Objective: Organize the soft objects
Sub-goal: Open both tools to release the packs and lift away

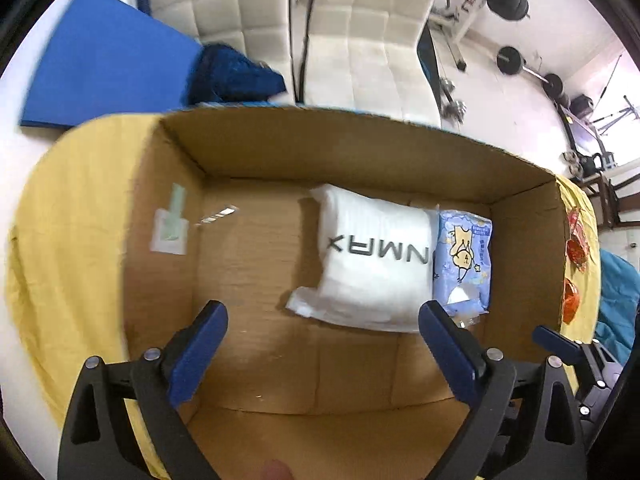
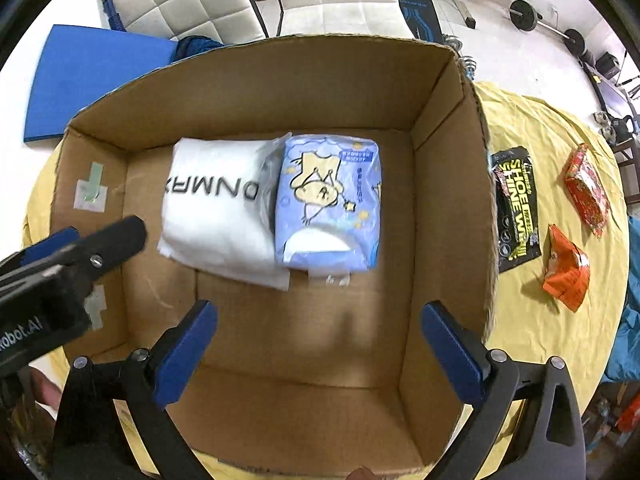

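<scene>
Reaching past the cardboard box point(image 2: 452, 128) wall for the black wipes pack point(image 2: 516, 212), the empty right gripper point(image 2: 320, 340), spread wide like the empty left gripper point(image 1: 322, 340), risks knocking the box or nudging the 2 orange packets point(image 2: 566, 268).

The cardboard box point(image 2: 448, 184) is showing matt, rough brown walls. At twelve o'clock inside it, the white packet point(image 2: 216, 216) and blue tissue pack point(image 2: 328, 204) are gleaming in glossy plastic film. Matt yellow cloth point(image 2: 532, 304) is lying underneath, wrinkled.
</scene>
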